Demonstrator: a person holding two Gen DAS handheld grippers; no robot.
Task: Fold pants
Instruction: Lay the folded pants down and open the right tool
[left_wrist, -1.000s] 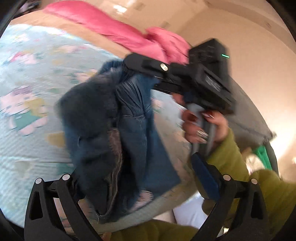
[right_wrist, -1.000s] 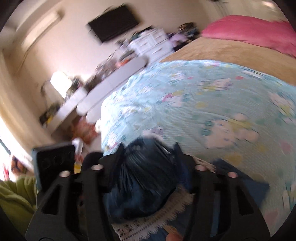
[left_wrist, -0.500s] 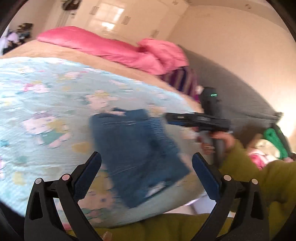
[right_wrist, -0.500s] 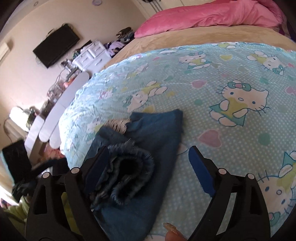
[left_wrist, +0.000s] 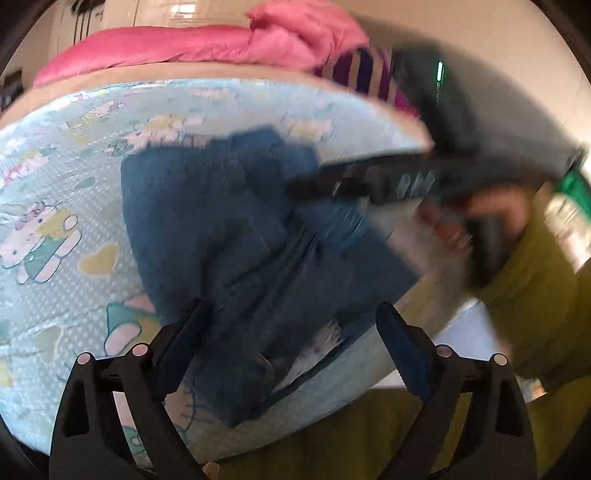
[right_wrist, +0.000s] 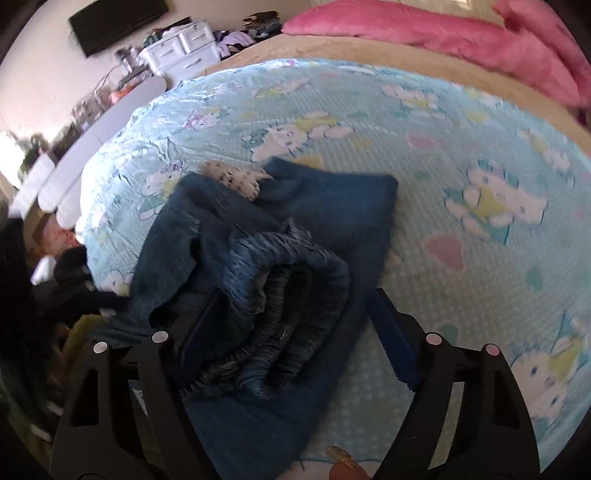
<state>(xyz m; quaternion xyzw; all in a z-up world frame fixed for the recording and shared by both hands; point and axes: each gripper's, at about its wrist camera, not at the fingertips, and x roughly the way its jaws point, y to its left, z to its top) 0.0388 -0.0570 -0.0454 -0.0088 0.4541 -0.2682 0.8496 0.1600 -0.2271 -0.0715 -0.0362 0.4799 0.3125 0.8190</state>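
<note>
Right wrist view alone shows the pants (right_wrist: 280, 280) rolled hem between spread jaws; left jaws also apart.

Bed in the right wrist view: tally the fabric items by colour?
Blue: 1, jeans
Pink: 1, blanket
Light blue cartoon print: 1, sheet
Tan: 1, cover
Total: 4

I am holding my left gripper (left_wrist: 290, 328) with its jaws spread wide. My right gripper (right_wrist: 291, 321) is gaping open too
</note>
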